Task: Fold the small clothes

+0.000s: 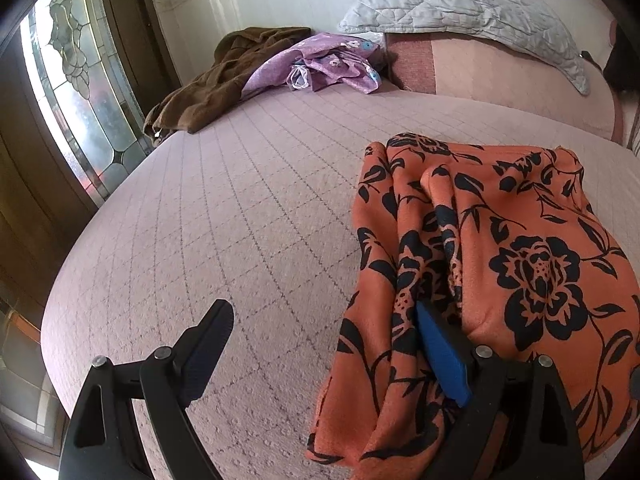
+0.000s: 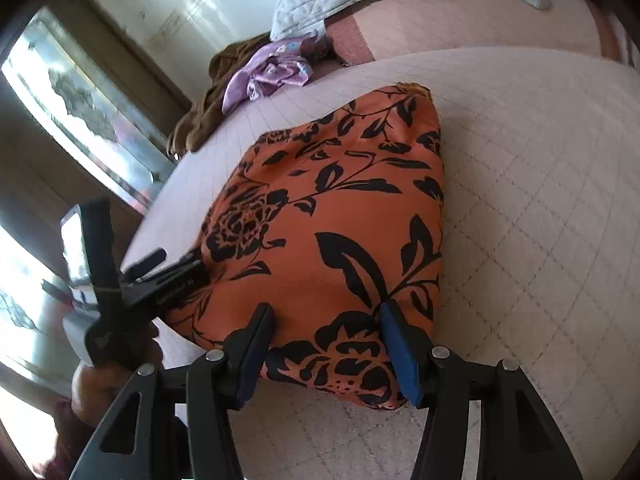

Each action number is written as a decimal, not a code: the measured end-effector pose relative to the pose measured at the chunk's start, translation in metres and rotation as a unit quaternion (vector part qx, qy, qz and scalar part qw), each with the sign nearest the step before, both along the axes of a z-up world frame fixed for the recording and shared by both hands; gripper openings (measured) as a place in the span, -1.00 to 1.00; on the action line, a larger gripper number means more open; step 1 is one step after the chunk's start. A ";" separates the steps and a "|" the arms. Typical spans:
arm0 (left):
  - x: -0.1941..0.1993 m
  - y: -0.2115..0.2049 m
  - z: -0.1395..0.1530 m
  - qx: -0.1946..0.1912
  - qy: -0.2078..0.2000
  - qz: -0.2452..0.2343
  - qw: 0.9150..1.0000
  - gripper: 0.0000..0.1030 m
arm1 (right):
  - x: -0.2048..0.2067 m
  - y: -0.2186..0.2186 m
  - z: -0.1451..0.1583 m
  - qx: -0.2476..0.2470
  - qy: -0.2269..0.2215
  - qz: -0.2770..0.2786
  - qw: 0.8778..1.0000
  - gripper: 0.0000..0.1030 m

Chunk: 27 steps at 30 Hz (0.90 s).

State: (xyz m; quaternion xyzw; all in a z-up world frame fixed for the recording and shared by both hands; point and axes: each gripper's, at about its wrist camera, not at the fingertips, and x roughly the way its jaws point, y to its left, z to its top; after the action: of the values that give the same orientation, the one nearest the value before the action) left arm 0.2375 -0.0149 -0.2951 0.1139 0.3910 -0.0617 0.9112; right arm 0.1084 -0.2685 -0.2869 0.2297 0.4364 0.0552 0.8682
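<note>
An orange garment with black flowers [image 1: 520,240] [image 2: 328,200] lies folded into a rough rectangle on the pink quilted bed cover [image 1: 240,220]. My left gripper [image 1: 320,312] stands wide open at the garment's left edge. Its blue-padded right finger [image 1: 440,356] is tucked into a fold, while the other finger hangs over bare bed. The right wrist view shows the same gripper [image 2: 160,276] at the cloth's left side, with a hand [image 2: 100,384] holding it. My right gripper [image 2: 327,312] straddles the garment's near edge; the cloth lies flat between its parted fingers, ungripped.
At the far left of the bed lie a brown garment [image 1: 208,88] and a crumpled purple flowered cloth [image 1: 320,64]. A grey quilted pillow [image 1: 460,12] rests on a folded pink blanket [image 1: 500,80] at the head. A leaded glass window [image 1: 80,80] runs along the bed's left edge.
</note>
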 end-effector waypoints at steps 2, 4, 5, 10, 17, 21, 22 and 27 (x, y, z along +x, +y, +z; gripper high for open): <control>0.000 0.000 0.000 -0.001 0.000 0.001 1.000 0.78 | 0.002 -0.003 0.000 0.011 0.008 -0.007 1.000 0.16; 0.000 0.001 0.000 0.000 0.000 0.000 1.000 0.78 | 0.002 -0.002 -0.001 0.007 0.006 -0.002 1.000 0.16; -0.001 0.001 0.000 0.000 -0.001 0.001 1.000 0.78 | 0.001 -0.002 -0.001 0.005 0.003 -0.001 1.000 0.16; -0.001 0.002 0.001 0.001 -0.001 -0.002 1.000 0.78 | -0.002 -0.002 -0.002 0.006 -0.011 0.003 1.000 0.16; -0.001 0.002 0.001 0.003 -0.003 -0.003 1.000 0.78 | -0.006 -0.004 -0.003 0.005 -0.024 0.013 1.000 0.16; -0.002 0.003 0.002 0.003 -0.003 -0.003 1.000 0.78 | -0.008 -0.003 -0.003 0.003 -0.031 0.012 0.999 0.16; -0.002 0.003 0.002 0.003 -0.003 -0.003 1.000 0.78 | -0.008 -0.003 -0.003 0.002 -0.031 0.013 0.999 0.16; -0.002 0.003 0.002 0.002 -0.002 -0.003 1.000 0.78 | -0.007 -0.003 -0.002 0.003 -0.030 0.017 0.999 0.16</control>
State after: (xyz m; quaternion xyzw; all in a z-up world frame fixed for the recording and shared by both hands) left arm 0.2358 -0.0115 -0.2931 0.1165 0.3890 -0.0634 0.9116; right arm 0.1012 -0.2719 -0.2891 0.2227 0.4142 0.0780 0.8791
